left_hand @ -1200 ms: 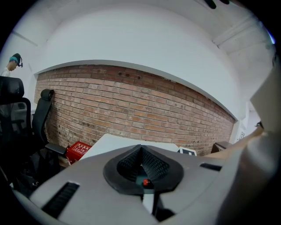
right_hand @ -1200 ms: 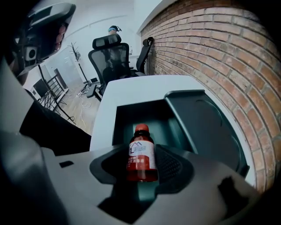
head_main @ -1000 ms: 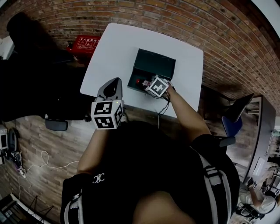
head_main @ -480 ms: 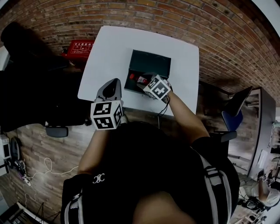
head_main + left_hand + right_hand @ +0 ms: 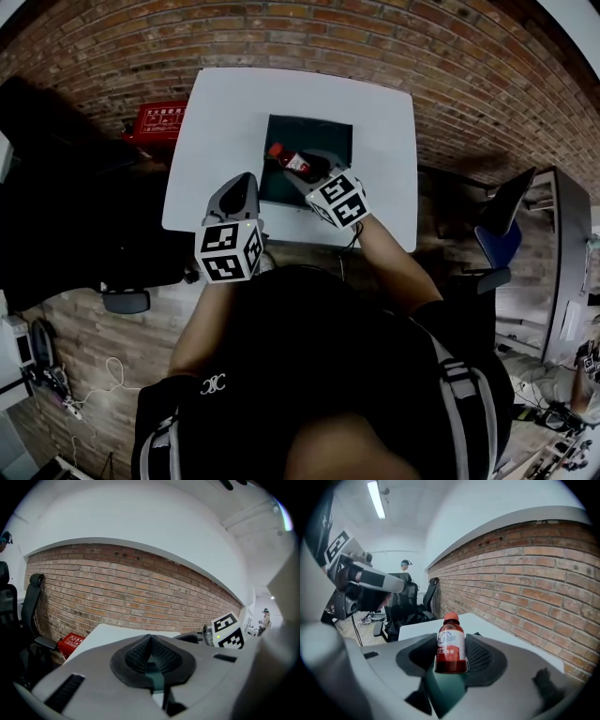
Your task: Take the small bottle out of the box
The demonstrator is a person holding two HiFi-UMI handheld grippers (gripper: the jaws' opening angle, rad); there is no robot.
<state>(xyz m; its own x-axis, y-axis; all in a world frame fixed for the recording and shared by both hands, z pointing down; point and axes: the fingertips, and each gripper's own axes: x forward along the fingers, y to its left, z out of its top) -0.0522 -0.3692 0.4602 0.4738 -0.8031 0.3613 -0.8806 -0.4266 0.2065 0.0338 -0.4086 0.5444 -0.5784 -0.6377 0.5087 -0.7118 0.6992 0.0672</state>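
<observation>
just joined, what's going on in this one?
A person works two handheld grippers at a white table. The right gripper is shut on the small bottle, which has red liquid and a red cap, and holds it over the open dark box, apparently lifted out. The left gripper is shut and empty, left of the box.

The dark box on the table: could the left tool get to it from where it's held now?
Probably yes. The left tool hangs shut near the box's left side, with only bare table between them. The right tool, holding the small bottle over the box, might crowd it.
</observation>
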